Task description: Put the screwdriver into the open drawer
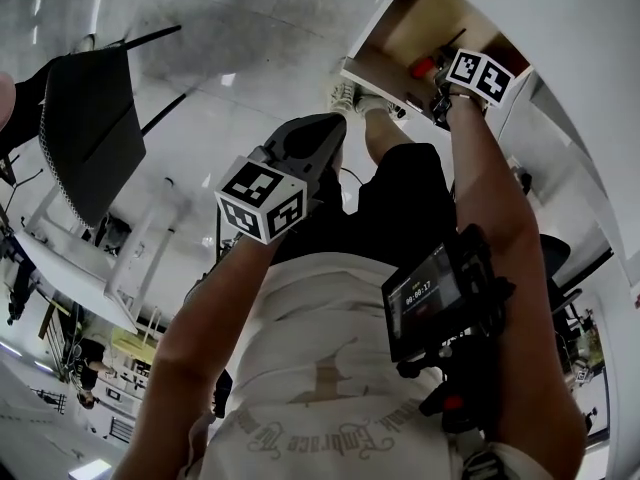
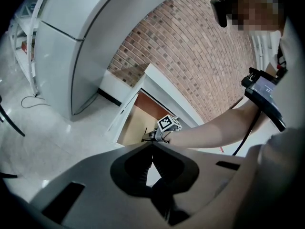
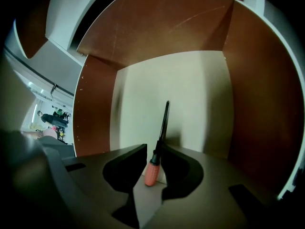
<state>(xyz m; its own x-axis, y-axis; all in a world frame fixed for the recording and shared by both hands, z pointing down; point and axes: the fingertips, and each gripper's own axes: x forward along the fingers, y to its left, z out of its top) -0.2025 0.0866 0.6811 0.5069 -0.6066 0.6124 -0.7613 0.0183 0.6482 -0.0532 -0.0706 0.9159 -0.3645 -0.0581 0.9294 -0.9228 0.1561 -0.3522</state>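
1 screwdriver [image 3: 150,173] btwn R claw [image 3: 155,147] jaws, drawer [image 3: 157,37] cropped

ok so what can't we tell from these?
- Head view: screwdriver mostly hidden; only a red end shows past the right gripper.
- Right gripper view: whether the screwdriver lies on the drawer floor or leans on a jaw; the gripper body covers its underside.
- Left gripper view: drawer contents too small, behind the right gripper.
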